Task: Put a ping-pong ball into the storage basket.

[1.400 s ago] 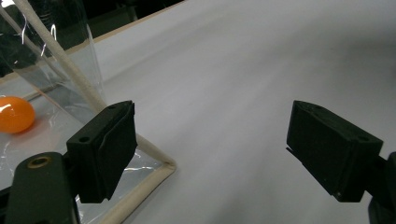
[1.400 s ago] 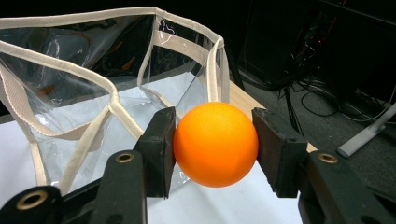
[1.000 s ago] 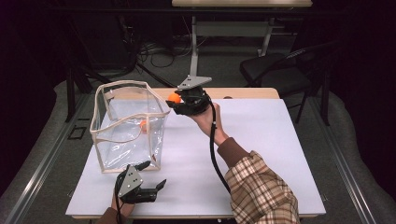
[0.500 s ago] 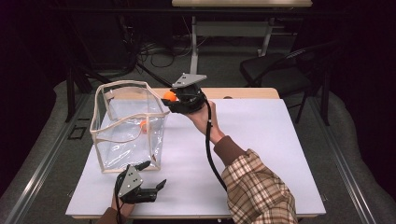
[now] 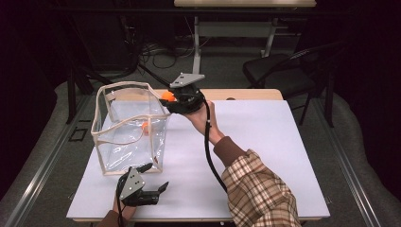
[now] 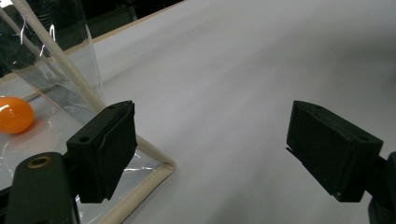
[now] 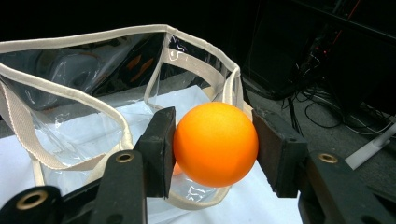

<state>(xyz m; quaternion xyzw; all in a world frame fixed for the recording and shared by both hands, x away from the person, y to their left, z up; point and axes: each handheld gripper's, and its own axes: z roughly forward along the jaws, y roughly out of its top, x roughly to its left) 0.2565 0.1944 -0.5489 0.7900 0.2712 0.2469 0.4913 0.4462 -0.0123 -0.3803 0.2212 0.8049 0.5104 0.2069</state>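
The right gripper [image 5: 176,98] is drifting from beside the clear bag [image 5: 130,127] toward its rim, carrying along the orange ball [image 7: 215,143] clamped between its jaws. The bag's open top is now lying just beyond the jaw tips and below the ball, with the near rim passing under the jaws.

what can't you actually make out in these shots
- High view: the right claw covers most of its orange ball, so the grip is unreadable there.
- High view: the ball inside the bag is small and blurred behind the clear bag wall.
- Left claw view: the picture's left edge cuts that ball.
- Right claw view: the held ball hides the bag's floor behind it.
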